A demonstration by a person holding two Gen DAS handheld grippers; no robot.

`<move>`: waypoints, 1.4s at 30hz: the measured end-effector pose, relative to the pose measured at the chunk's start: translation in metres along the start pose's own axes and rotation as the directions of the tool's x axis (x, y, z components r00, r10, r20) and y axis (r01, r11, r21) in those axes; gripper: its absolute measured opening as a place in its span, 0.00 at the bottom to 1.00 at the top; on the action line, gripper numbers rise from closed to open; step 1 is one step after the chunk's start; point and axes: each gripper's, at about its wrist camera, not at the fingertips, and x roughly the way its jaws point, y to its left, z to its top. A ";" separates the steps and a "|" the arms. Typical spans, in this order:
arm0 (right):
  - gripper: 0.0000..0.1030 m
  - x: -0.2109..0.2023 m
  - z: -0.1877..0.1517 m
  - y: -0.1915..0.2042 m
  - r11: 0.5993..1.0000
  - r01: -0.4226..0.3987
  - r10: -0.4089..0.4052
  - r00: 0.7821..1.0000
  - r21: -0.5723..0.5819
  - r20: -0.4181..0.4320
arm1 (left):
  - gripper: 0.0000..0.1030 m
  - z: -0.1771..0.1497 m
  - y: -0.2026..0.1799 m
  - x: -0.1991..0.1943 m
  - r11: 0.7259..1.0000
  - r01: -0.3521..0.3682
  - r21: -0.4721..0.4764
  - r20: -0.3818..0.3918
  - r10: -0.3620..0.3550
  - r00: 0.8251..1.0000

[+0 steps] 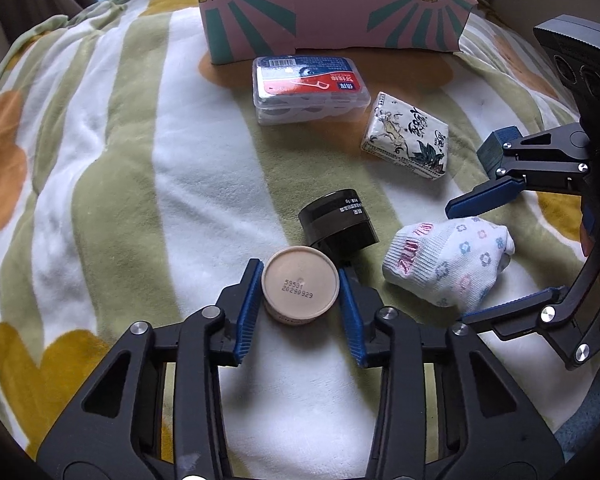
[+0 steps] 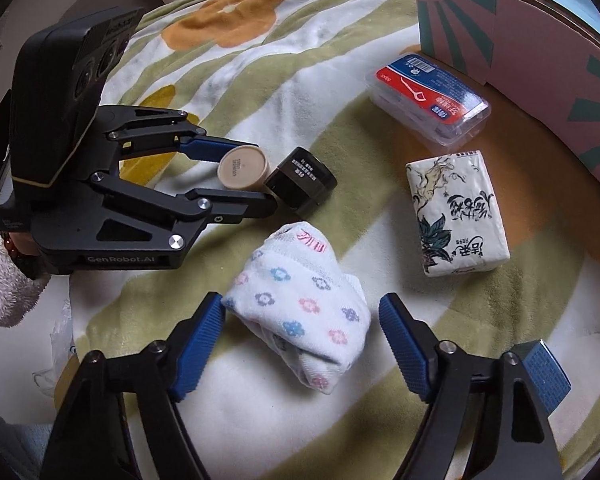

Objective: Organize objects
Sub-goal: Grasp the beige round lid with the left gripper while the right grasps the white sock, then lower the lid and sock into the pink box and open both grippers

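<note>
While the left gripper (image 1: 300, 300) points down at the blanket (image 1: 120, 160), its blue fingers (image 1: 246, 308) squeeze a little round tub (image 1: 300, 286) from both sides, with a black jar (image 1: 338, 224) touching behind. In the right view, the right gripper (image 2: 302, 340) sits around a rolled sock (image 2: 300, 316); one finger touches it, the other stands apart.

Pink box (image 1: 332, 12) top cropped by frame, black jar (image 1: 338, 222) partly behind beige tub (image 1: 300, 286)
</note>
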 end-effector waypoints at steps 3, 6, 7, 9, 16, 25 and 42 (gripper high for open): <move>0.61 0.000 0.001 0.000 1.000 0.011 -0.011 1.000 -0.010 -0.006 | 0.31 0.000 0.001 0.000 1.000 0.009 -0.006 -0.003 -0.009 1.000; 0.57 -0.001 0.002 0.000 1.000 0.018 -0.019 1.000 -0.011 -0.007 | 0.31 0.000 0.001 0.000 1.000 0.010 -0.007 -0.001 -0.010 1.000; 0.55 -0.002 0.003 -0.001 1.000 0.018 -0.018 1.000 -0.007 -0.007 | 0.31 0.000 0.001 0.000 1.000 0.010 -0.009 -0.003 -0.010 1.000; 0.54 -0.002 0.003 -0.001 1.000 0.019 -0.019 1.000 -0.004 -0.008 | 0.31 -0.001 0.001 -0.001 1.000 0.015 -0.017 -0.004 -0.016 1.000; 0.49 -0.006 0.010 0.000 1.000 0.020 -0.020 0.999 0.005 -0.027 | 0.31 0.001 0.000 -0.007 0.999 0.029 -0.030 -0.018 -0.029 0.999; 0.45 -0.028 0.019 -0.001 0.999 0.022 -0.022 1.000 0.029 -0.017 | 0.31 0.004 0.006 -0.029 0.995 0.033 -0.092 -0.031 -0.036 0.999; 0.44 -0.106 0.037 -0.011 0.983 0.085 -0.096 0.993 0.161 0.068 | 0.31 0.061 0.026 -0.095 0.977 0.068 -0.205 0.024 -0.064 0.998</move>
